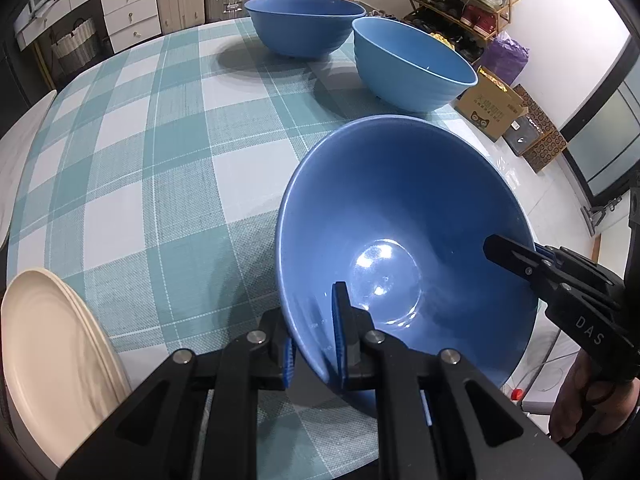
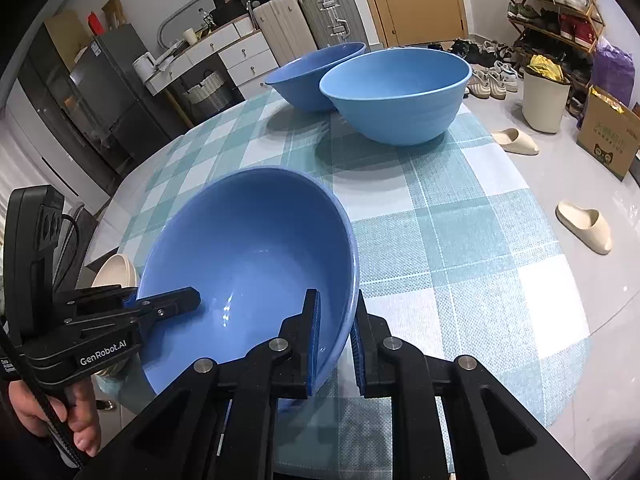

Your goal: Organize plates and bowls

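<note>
Your left gripper (image 1: 314, 350) and right gripper (image 2: 336, 344) each pinch opposite rims of the tilted blue bowl (image 1: 404, 240) above the checked tablecloth (image 1: 152, 184). Cream plates (image 1: 60, 364) sit beside it. Farther off stand a light blue bowl (image 1: 412, 66) and a darker blue bowl (image 1: 304, 26).

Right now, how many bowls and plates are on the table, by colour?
Blue bowls: 3 — held bowl, far bowl, near bowl.
Cream plates: at least 2, stacked; exact number unclear.
White plate at the edge: 1.
Total: at least 6.
</note>
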The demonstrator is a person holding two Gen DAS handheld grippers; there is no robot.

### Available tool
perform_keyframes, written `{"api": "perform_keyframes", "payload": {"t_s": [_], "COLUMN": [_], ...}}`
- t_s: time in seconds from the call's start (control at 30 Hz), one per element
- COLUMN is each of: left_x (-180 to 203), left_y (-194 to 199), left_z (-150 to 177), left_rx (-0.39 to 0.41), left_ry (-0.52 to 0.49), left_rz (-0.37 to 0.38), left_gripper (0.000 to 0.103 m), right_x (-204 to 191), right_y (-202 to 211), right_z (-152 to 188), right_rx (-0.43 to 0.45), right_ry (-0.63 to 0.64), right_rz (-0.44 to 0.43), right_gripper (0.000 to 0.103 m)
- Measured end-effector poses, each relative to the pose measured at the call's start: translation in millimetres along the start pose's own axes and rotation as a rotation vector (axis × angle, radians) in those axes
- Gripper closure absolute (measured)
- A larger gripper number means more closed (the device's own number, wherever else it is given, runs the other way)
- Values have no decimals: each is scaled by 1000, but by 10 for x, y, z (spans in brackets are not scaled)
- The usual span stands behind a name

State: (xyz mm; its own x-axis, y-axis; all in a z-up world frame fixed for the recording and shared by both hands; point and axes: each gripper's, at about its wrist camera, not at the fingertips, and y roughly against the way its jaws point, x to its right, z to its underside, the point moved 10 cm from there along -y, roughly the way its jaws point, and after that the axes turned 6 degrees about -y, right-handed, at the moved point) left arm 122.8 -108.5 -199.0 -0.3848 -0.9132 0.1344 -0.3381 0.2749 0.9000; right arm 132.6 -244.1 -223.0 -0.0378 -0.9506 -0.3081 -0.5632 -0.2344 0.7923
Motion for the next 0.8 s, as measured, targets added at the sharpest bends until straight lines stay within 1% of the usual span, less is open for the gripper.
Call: {"api": "perform_keyframes", "payload": {"t_s": [0.17, 0.27, 0.3, 0.37, 0.43, 0.47, 0.5, 0.53, 0.6, 0.7, 0.77, 0.8], "left_x": [-40, -47, -56, -85, -122, -159, -185, -205, -238, -301, -351, -380], "left_y": [0, 24, 34, 50, 59, 70, 82, 95, 126, 189, 239, 254], "left_z": [1, -11, -13, -16, -26, -32, -33, -33, -38, -49, -49, -42], "left_rx": [6, 16, 20, 27, 34, 40, 45, 49, 60, 79, 91, 90], "left_ry": [36, 31, 27, 33, 27, 27, 32, 39, 54, 80, 102, 118], "left_rz": [21, 6, -3, -12, -31, -52, -60, -60, -50, -54, -53, -53], "left_gripper": [91, 90, 87, 86, 80, 77, 72, 70, 69, 60, 58, 57], "right_x": [-29, -20, -22, -26, -32, -37, -42, -42, -20, 15, 23, 22], "right_y": [-3, -8, -3, 11, 36, 49, 61, 77, 99, 153, 224, 258], "right_z": [-12, -16, -22, -38, -41, -47, -54, -66, -90, -127, -168, -186], "right_rx": [8, 10, 12, 21, 30, 33, 35, 41, 56, 73, 96, 108], "right_ry": [15, 14, 12, 15, 20, 22, 27, 32, 30, 10, 1, 1], "right_rz": [-6, -7, -10, -7, -8, -7, -7, -6, 2, -3, -9, -12], "right_gripper": [87, 86, 86, 86, 85, 82, 78, 77, 71, 67, 65, 60]}}
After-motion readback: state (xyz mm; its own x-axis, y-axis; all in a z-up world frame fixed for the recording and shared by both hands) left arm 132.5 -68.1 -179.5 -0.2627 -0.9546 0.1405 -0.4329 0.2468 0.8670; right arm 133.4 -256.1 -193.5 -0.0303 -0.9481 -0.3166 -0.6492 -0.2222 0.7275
